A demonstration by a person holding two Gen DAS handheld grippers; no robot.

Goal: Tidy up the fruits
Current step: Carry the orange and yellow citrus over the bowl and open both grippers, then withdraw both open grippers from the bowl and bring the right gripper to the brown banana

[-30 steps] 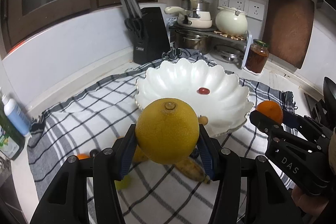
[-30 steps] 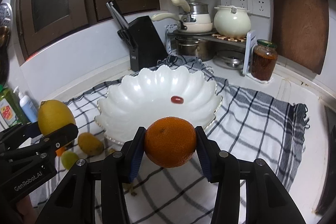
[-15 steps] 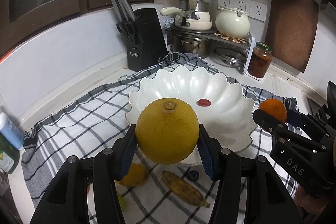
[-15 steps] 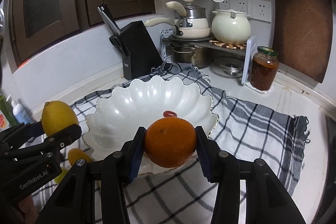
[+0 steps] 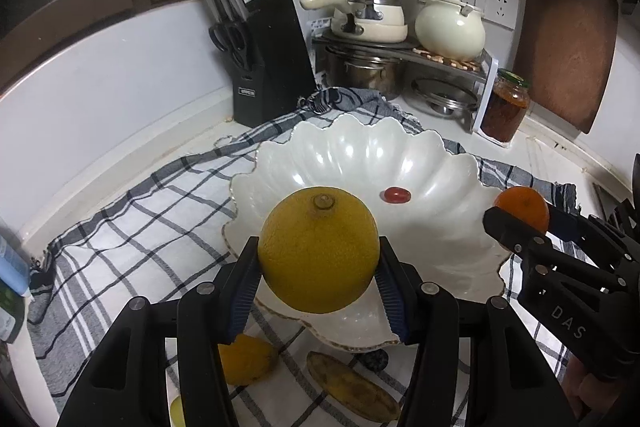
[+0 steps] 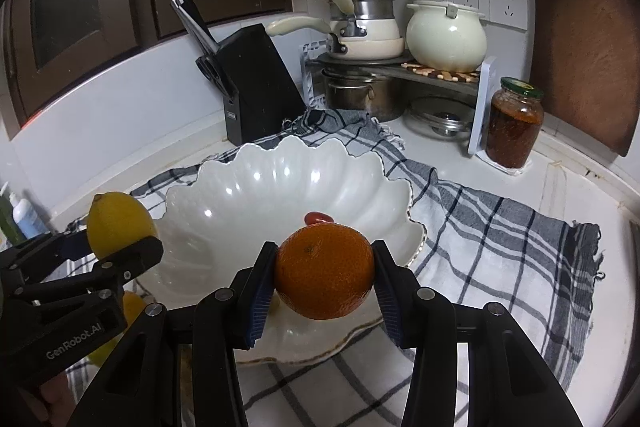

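My left gripper (image 5: 318,273) is shut on a big yellow lemon (image 5: 319,249), held above the near rim of the white scalloped bowl (image 5: 360,155). My right gripper (image 6: 324,277) is shut on an orange (image 6: 324,271), which hangs over the bowl's (image 6: 248,183) front rim. Each gripper also shows in the other's view: the lemon (image 6: 119,223) at the left, the orange (image 5: 521,209) at the right. A small red fruit (image 5: 397,194) lies inside the bowl. On the cloth below the left gripper lie a yellow fruit (image 5: 246,359) and a brownish banana (image 5: 352,387).
A checked cloth (image 6: 500,239) covers the counter. Behind the bowl stand a black knife block (image 5: 272,59), a rack with pots (image 5: 384,39) and a jar (image 6: 514,123). A wooden board (image 5: 568,43) leans on the right wall. Bottles (image 6: 24,215) stand at the far left.
Both grippers have moved forward toward the bowl with their fruits held; the bowl looks nearer and lower, and the lemon and orange now hang over its near rim.
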